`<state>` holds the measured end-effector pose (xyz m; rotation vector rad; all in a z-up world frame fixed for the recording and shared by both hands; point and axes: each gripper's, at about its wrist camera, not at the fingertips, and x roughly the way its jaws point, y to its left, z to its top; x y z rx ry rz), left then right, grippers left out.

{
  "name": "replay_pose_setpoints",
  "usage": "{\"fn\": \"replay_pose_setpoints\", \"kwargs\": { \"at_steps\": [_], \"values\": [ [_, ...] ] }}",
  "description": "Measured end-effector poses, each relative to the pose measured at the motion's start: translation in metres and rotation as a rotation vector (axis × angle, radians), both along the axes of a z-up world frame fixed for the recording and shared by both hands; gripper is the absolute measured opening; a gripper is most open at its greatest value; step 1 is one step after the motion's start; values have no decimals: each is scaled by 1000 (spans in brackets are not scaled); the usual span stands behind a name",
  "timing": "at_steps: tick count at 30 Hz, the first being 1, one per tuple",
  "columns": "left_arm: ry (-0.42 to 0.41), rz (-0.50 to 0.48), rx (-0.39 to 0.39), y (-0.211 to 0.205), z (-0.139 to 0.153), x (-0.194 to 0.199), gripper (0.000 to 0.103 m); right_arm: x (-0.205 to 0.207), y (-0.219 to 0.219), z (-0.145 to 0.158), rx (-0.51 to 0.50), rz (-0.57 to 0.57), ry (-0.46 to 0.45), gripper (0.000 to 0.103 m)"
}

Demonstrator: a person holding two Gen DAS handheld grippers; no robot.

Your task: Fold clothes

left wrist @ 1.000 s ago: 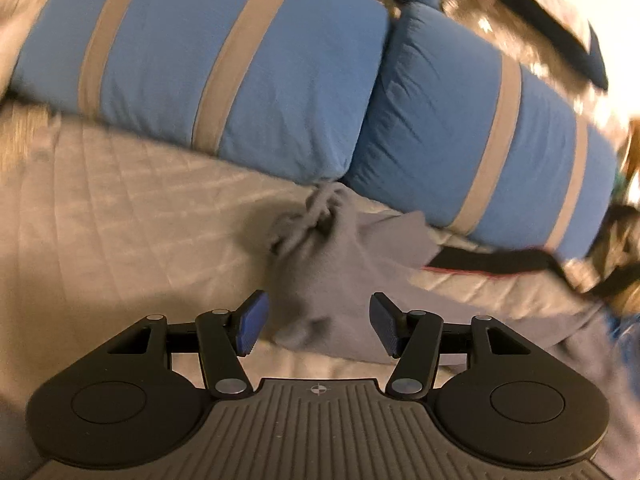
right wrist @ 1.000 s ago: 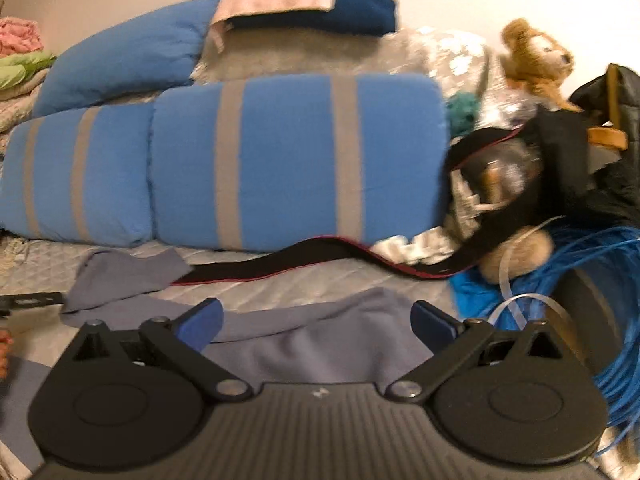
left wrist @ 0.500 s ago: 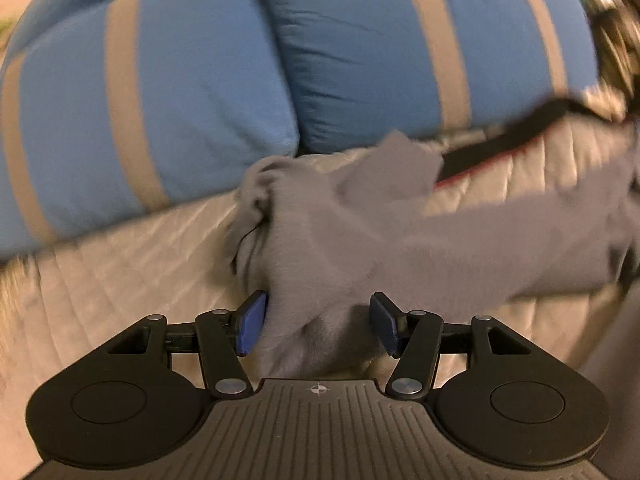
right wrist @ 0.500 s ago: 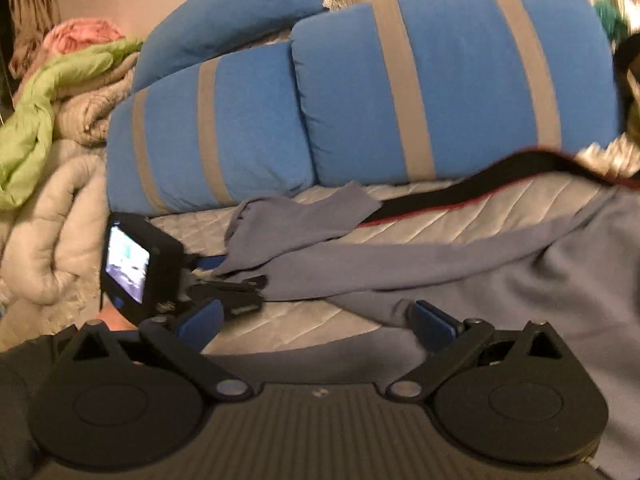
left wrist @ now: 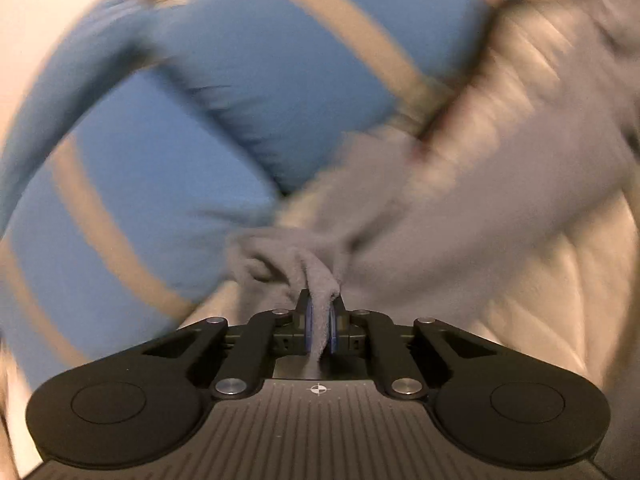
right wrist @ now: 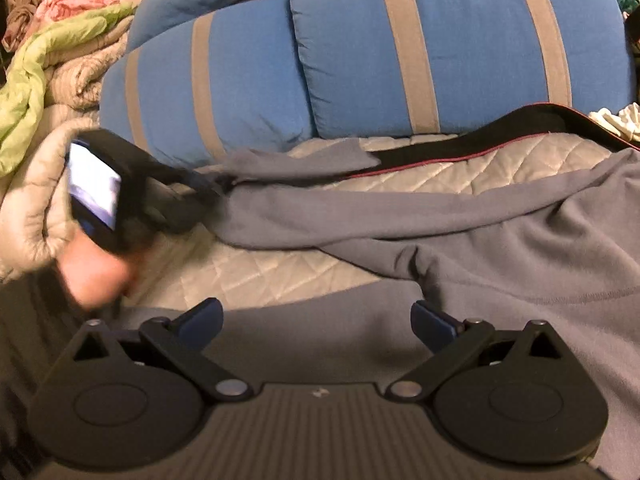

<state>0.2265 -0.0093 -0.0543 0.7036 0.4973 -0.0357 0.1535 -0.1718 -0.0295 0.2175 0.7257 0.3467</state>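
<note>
Sweatshirt (right wrist: 500, 240), grey, lies spread over my quilted bedspread (right wrist: 460, 168) in front of the blue striped pillows (right wrist: 420, 52). My left gripper (left wrist: 319, 322) is closing, its pads pinching the end of one sleeve (left wrist: 316, 276). My right gripper (right wrist: 316, 316) hangs wide over the hem, holding nothing.

From my remote station I see a grey sweatshirt (right wrist: 500, 240) on a cream diamond-quilted bedspread (right wrist: 460, 168), below blue pillows (right wrist: 440, 40) with tan stripes; beside them, a lime-green blanket (right wrist: 36, 80) and a black, red-edged strap (right wrist: 460, 140).
</note>
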Motion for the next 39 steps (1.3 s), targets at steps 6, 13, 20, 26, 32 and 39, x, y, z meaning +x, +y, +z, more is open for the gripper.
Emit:
{"fn": "replay_pose_setpoints", "kwargs": {
  "at_steps": [6, 13, 20, 26, 32, 39],
  "values": [
    [-17, 292, -442, 107, 38, -14, 8, -4, -2, -10, -11, -2, 50, 103],
    [141, 395, -651, 176, 18, -37, 45, -2, 1, -14, 56, 13, 128, 103],
    [-37, 86, -283, 124, 26, -50, 56, -1, 9, -13, 75, 46, 134, 103],
    [-19, -202, 105, 46, -4, -56, 56, 1, 5, -15, 87, 39, 151, 103],
    [21, -200, 229, 15, -19, -34, 54, 4, -1, -16, 111, 36, 171, 103],
    [62, -99, 84, 27, -9, -18, 4, 2, 1, -18, 101, 55, 177, 103]
  ]
}}
